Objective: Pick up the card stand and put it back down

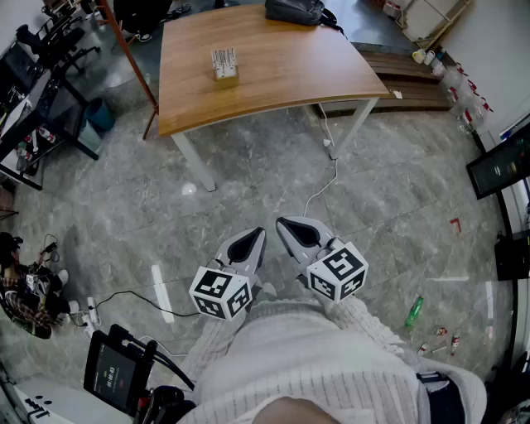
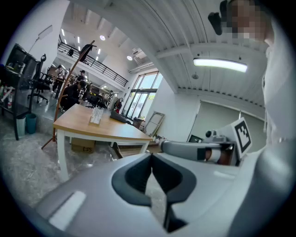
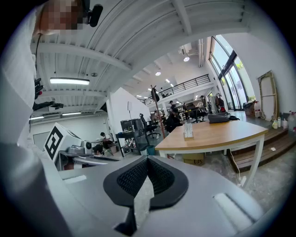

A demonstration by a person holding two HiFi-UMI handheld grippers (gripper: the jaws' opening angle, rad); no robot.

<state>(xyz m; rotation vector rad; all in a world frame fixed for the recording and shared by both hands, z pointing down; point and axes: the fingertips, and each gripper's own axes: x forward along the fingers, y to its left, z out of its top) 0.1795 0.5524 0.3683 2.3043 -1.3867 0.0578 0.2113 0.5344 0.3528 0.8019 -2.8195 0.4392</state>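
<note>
The card stand (image 1: 224, 65), a small wooden block with upright clear card holders, sits on the wooden table (image 1: 273, 74) toward its left side. It also shows small and far off as the card stand (image 2: 95, 115) in the left gripper view and the card stand (image 3: 188, 130) in the right gripper view. My left gripper (image 1: 255, 238) and right gripper (image 1: 285, 225) hang side by side over the floor, well short of the table. Both are shut with nothing between the jaws. My left gripper (image 2: 151, 157) and right gripper (image 3: 147, 160) point toward the table.
A dark bag (image 1: 295, 10) lies at the table's far edge. A white cable (image 1: 327, 178) runs across the marble floor from the table leg. A green bottle (image 1: 413, 311) lies on the floor at the right. Office chairs and desks (image 1: 37, 74) stand at the left; wooden steps (image 1: 410, 79) at the right.
</note>
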